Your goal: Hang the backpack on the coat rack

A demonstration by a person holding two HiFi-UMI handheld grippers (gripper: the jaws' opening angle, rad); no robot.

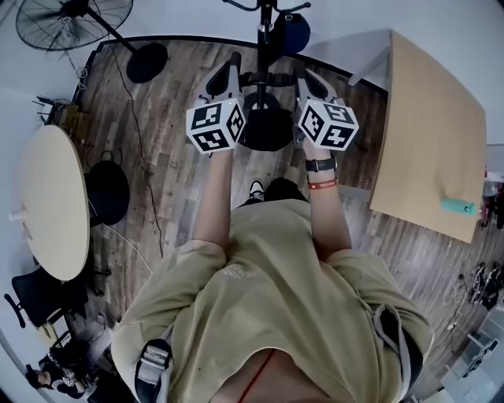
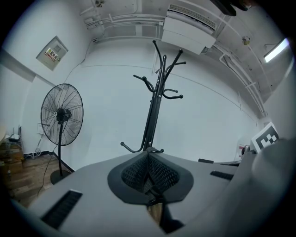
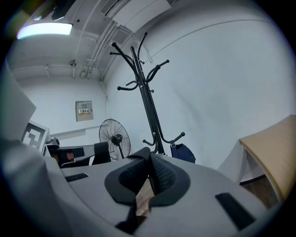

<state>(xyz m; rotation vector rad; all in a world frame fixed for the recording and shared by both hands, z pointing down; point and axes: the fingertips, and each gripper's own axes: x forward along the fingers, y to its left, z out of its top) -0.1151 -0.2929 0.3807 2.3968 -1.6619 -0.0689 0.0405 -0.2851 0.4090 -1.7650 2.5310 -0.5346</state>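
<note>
The black coat rack (image 1: 265,31) stands straight ahead, its round base (image 1: 267,130) on the wood floor between my two grippers. A dark blue backpack (image 1: 293,33) hangs from one of its low hooks, and the right gripper view shows the backpack (image 3: 183,152) beside the pole (image 3: 147,99). The left gripper view shows the rack (image 2: 155,106) with bare upper hooks; the backpack is hidden there. My left gripper (image 1: 233,63) and right gripper (image 1: 303,75) point at the rack, both shut with pads touching and nothing between them.
A standing fan (image 1: 75,20) is at the far left, with its round base (image 1: 146,63) and a cable on the floor. A round table (image 1: 53,201) is on the left with a black stool (image 1: 106,191) beside it. A wooden table (image 1: 429,134) on the right holds a teal bottle (image 1: 458,206).
</note>
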